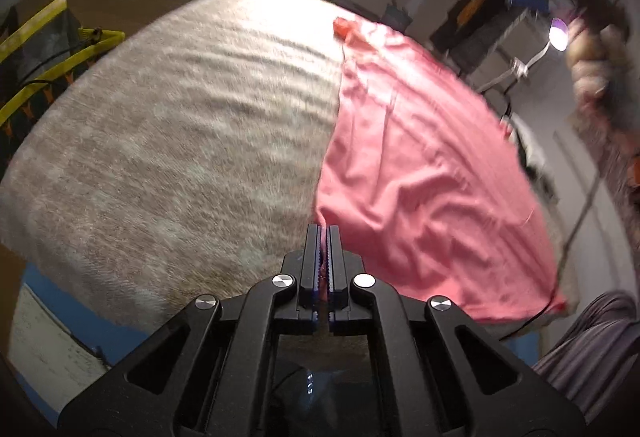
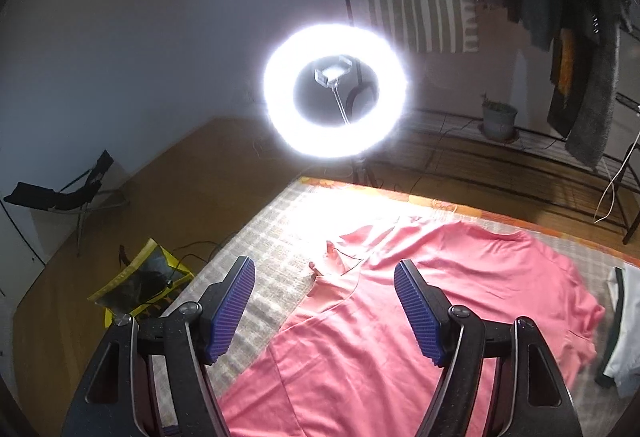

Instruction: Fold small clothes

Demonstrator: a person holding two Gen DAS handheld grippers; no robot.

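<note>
A pink garment [image 1: 408, 173] lies spread on a beige checked cloth [image 1: 168, 141] over the work surface. My left gripper [image 1: 324, 229] is shut on the garment's near left edge, and a thin fold of pink fabric shows between its closed jaws. In the right wrist view the same pink garment [image 2: 400, 325] lies flat below my right gripper [image 2: 324, 273], which hovers above it with its blue-padded fingers [image 2: 230, 309] wide apart and nothing between them. A strap-like pink piece [image 2: 336, 257] sticks out at the garment's far left edge.
A lit ring light [image 2: 335, 91] on a stand stands beyond the far edge. A yellow-trimmed bag [image 2: 140, 281] lies on the wooden floor at left. White folded clothing [image 2: 624, 329] sits at the right edge. A metal rack [image 2: 520, 157] with a potted plant stands behind.
</note>
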